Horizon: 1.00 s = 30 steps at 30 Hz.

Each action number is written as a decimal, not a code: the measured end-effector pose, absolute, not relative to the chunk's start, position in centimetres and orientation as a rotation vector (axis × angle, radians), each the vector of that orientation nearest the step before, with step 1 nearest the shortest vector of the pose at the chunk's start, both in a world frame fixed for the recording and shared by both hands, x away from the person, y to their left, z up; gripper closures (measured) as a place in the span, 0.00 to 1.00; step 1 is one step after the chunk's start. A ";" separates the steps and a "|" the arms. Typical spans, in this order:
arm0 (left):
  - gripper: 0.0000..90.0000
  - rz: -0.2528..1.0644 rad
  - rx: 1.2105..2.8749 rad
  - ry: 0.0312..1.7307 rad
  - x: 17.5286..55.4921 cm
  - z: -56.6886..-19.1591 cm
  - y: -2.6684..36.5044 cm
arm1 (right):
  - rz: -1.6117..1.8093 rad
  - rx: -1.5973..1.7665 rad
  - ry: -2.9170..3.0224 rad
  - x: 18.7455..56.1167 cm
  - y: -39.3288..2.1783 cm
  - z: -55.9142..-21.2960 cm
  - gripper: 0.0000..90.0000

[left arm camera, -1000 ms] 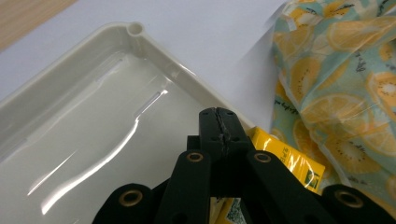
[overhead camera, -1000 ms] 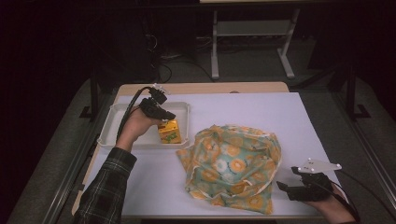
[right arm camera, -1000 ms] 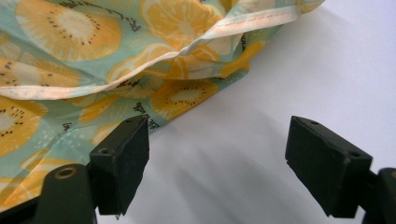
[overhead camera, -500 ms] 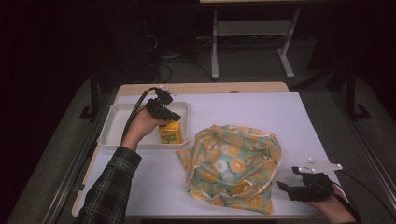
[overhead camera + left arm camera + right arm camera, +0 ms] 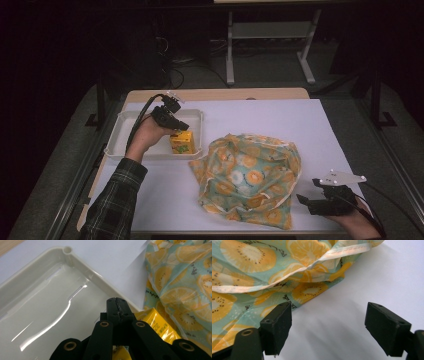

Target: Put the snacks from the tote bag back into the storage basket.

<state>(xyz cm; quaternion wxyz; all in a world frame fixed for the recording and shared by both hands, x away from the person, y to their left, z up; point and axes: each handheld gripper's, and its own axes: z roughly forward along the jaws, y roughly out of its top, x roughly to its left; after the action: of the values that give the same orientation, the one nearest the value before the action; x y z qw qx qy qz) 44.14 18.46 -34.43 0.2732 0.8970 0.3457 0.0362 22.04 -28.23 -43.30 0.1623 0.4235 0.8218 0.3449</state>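
- The work in hand seems to be moving the yellow juice carton (image 5: 181, 143) from the fruit-print cloth bag (image 5: 248, 176) to the white tray (image 5: 126, 131).
- The carton stands now inside the tray, at its right end, near the wall closest to the bag, so I judge this part as nearly finished.
- The left hand-held gripper (image 5: 177, 124) is just above the carton. In the left gripper view its jaws are pressed fully together, with nothing between them, and the carton (image 5: 160, 326) lies below and to the right of the tips.
- I judge the carton as released; what is left for this hand is to draw away from the tray (image 5: 82, 267).
- The right hand-held gripper (image 5: 306, 201) rests on the white tabletop (image 5: 320, 125) at the near right corner of the bag. Its jaws stand wide apart and hold nothing.
- In the right gripper view the bag's edge (image 5: 287, 282) lies just ahead of the left jaw, close, but not gripped.
- Whether more things are inside the bag I cannot tell.
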 end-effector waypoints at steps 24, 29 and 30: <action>0.83 0.174 2.327 0.900 42.9 -32.4 20.5 | 0.977 1.217 2.345 21.9 -28.3 -43.3 0.23; 0.72 0.192 2.316 0.883 41.9 -31.6 21.2 | 0.980 1.218 2.348 21.9 -28.2 -43.3 0.23; 0.69 0.200 2.304 0.879 41.6 -31.5 21.3 | 0.980 1.220 2.349 21.9 -28.2 -43.4 0.23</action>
<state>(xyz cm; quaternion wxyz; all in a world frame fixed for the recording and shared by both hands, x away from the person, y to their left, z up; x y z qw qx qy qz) 41.63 21.34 -31.46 0.3276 0.8799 0.3357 0.0762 21.88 -28.23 -43.35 0.1590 0.4266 0.8217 0.3429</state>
